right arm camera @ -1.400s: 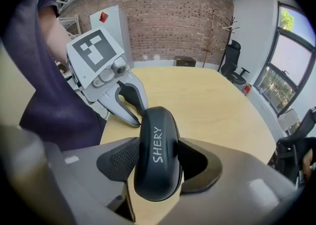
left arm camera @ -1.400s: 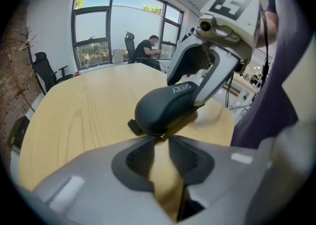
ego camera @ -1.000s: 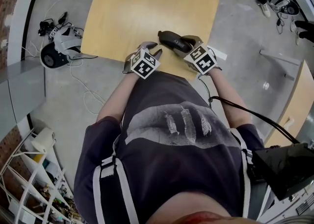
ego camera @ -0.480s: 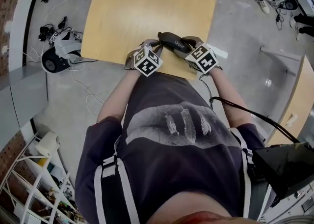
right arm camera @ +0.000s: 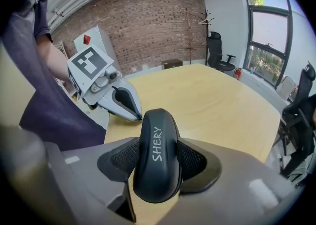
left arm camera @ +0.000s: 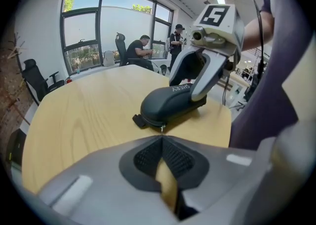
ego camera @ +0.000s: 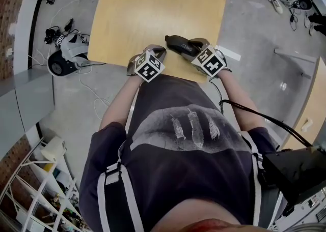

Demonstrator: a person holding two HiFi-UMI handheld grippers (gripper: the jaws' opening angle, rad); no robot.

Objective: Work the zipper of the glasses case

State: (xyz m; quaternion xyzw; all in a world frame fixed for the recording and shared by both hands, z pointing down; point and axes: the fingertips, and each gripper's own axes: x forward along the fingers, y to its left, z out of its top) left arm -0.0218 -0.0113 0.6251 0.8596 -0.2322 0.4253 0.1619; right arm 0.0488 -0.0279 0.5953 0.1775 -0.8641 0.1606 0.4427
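A black glasses case point(ego camera: 179, 44) marked SHERY lies near the front edge of the wooden table point(ego camera: 153, 7). My right gripper point(right arm camera: 158, 159) is shut on the case point(right arm camera: 157, 150), one pad against each long side. My left gripper point(left arm camera: 162, 139) is shut, its tips meeting just short of the case's near end point(left arm camera: 170, 103). The small metal zipper pull point(left arm camera: 162, 128) hangs there, right beyond the tips, and nothing shows between the pads. In the head view the left gripper point(ego camera: 161, 50) sits just left of the case and the right gripper point(ego camera: 196, 48) over its right half.
The table's front edge runs right under both grippers, against the person's body. A device with cables point(ego camera: 63, 50) lies on the floor to the left. A black box point(ego camera: 298, 172) sits at the lower right. People point(left arm camera: 140, 51) sit far behind the table.
The left gripper's jaws have gone from open to shut, and it has drawn back slightly from the case's end. The right gripper and the case have stayed put.
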